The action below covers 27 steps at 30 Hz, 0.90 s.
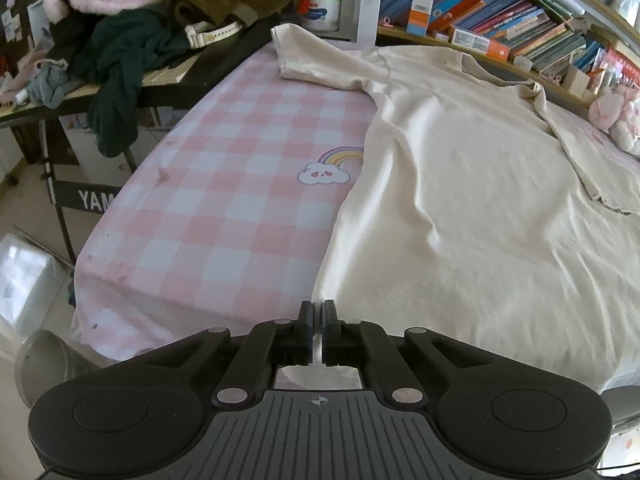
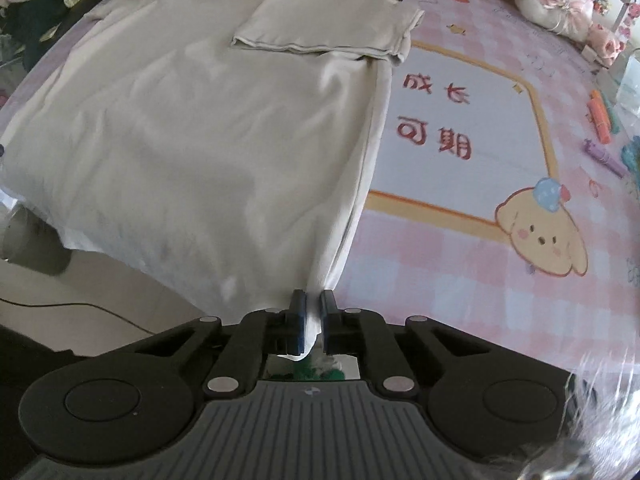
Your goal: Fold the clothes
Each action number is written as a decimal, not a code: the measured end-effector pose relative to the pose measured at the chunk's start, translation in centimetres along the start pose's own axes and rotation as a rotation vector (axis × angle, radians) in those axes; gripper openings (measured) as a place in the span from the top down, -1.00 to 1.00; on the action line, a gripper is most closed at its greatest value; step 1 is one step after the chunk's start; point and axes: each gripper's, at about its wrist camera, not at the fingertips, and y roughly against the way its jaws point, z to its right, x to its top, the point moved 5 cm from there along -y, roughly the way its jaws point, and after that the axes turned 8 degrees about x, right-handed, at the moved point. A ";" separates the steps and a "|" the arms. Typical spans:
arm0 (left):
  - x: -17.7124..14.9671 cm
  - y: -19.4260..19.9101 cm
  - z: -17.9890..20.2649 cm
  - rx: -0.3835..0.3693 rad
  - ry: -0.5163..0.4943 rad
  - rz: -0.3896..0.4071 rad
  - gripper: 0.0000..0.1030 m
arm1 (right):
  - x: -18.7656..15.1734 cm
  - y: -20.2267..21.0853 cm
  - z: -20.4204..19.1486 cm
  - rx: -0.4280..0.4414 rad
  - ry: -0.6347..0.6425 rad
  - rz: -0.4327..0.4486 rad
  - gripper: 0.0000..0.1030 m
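Cream cotton t-shirt [image 1: 460, 184] is spread flat across the pink-and-white checked bed sheet [image 1: 224, 216], stretching away ahead of both tongs, hem end nearest to them. Right gripper [image 2: 313, 304] is clenched on the shirt's near right hem corner, you can see a flap of cream fabric pinched between the blue pads and poking out behind them, and the side edge runs taut straight forward from there. Left gripper [image 1: 317, 312] is squeezed closed right at the shirt's near left corner; there's maybe a sliver of cloth in the gap but I honestly can't tell if it caught any. My read: holding both bottom corners is the setup for lifting the hem and carrying it toward the collar. Far ahead of the right tongs, the short sleeve [image 2: 328, 20] is already folded in over the body, while the other sleeve [image 1: 320, 60] sticks out flat ahead-left of the left tongs. Containers: only a white tub with green rim [image 1: 322, 10] far ahead, stuffed with what look like pens.
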 end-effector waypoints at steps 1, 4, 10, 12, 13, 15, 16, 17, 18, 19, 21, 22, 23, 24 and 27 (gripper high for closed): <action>0.0 0.1 0.1 -0.005 -0.006 -0.002 0.96 | 0.0 -0.1 -0.1 -0.002 -0.002 -0.004 0.86; 0.1 0.3 0.1 -0.026 -0.012 -0.005 0.96 | 0.0 0.5 0.0 -0.015 -0.009 -0.001 0.86; 0.5 1.4 0.0 -0.034 -0.006 0.028 0.80 | 2.0 2.8 -0.8 -0.079 0.061 0.085 0.29; 1.2 2.2 0.0 0.012 -0.009 0.085 0.69 | 3.5 3.7 -1.4 -0.094 0.069 0.154 0.15; 1.7 2.8 0.2 0.026 -0.010 0.121 0.55 | 4.3 4.0 -1.8 -0.100 0.071 0.188 0.14; 2.8 3.7 1.1 0.019 -0.012 0.201 0.21 | 5.9 4.4 -2.7 -0.112 0.083 0.255 0.00; 3.3 4.2 1.9 0.004 -0.015 0.239 0.01 | 6.8 4.5 -3.2 -0.118 0.094 0.288 -0.03; 3.8 4.6 2.7 -0.011 -0.018 0.277 -0.17 | 7.6 4.3 -3.8 -0.130 0.106 0.314 -0.06; 4.1 4.8 3.6 -0.033 -0.026 0.298 -0.27 | 8.5 4.0 -4.3 -0.137 0.122 0.334 -0.07; 4.3 5.0 4.6 -0.057 -0.035 0.315 -0.45 | 9.3 3.6 -4.8 -0.143 0.140 0.354 -0.07; 4.5 4.8 6.9 -0.104 -0.055 0.334 -0.55 | 11.4 2.3 -5.3 -0.155 0.169 0.377 -0.07; 4.5 4.5 8.2 -0.125 -0.063 0.330 -0.57 | 12.3 1.6 -5.3 -0.161 0.178 0.379 -0.07; 4.3 4.0 9.4 -0.139 -0.072 0.316 -0.58 | 13.2 0.9 -5.3 -0.162 0.183 0.379 -0.07; 4.3 3.5 10.6 -0.148 -0.080 0.301 -0.58 | 14.1 0.3 -5.4 -0.162 0.188 0.378 -0.09; 4.1 2.4 13.5 -0.177 -0.113 0.269 -0.58 | 16.4 -1.6 -5.9 -0.151 0.238 0.371 -0.18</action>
